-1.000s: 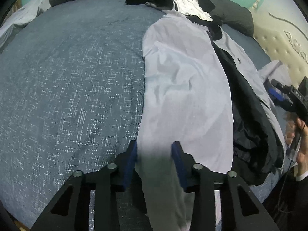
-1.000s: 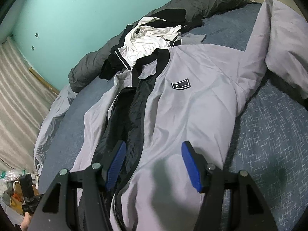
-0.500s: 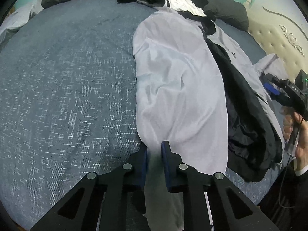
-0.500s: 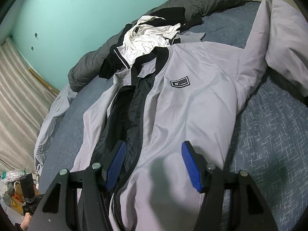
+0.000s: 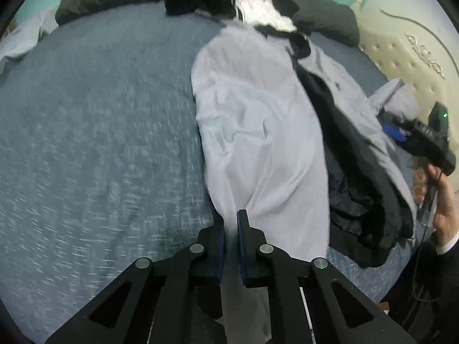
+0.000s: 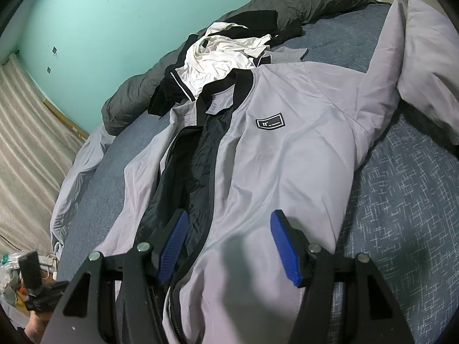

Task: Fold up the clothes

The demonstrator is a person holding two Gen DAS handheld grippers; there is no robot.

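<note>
A light grey jacket (image 5: pixel 258 132) with black lining lies lengthwise on the blue bed. My left gripper (image 5: pixel 231 223) is shut on the hem of its left panel at the near edge. In the right wrist view the same jacket (image 6: pixel 287 157) lies open, zip and black lining (image 6: pixel 198 172) showing, with a small black chest label. My right gripper (image 6: pixel 228 223) is open and empty, just above the jacket's lower front. It also shows in the left wrist view (image 5: pixel 401 132) at the far right, held by a hand.
A pile of white and black clothes (image 6: pixel 223 57) lies beyond the collar. A dark grey duvet (image 6: pixel 301 3) runs along the far side by the teal wall. The blue bedspread (image 5: pixel 100 143) spreads left of the jacket. A padded cream headboard (image 5: pixel 401 51) stands at right.
My left gripper closed on the jacket's hem and drew back and left, pulling the panel so it wrinkles. The right gripper stayed open and barely moved.
</note>
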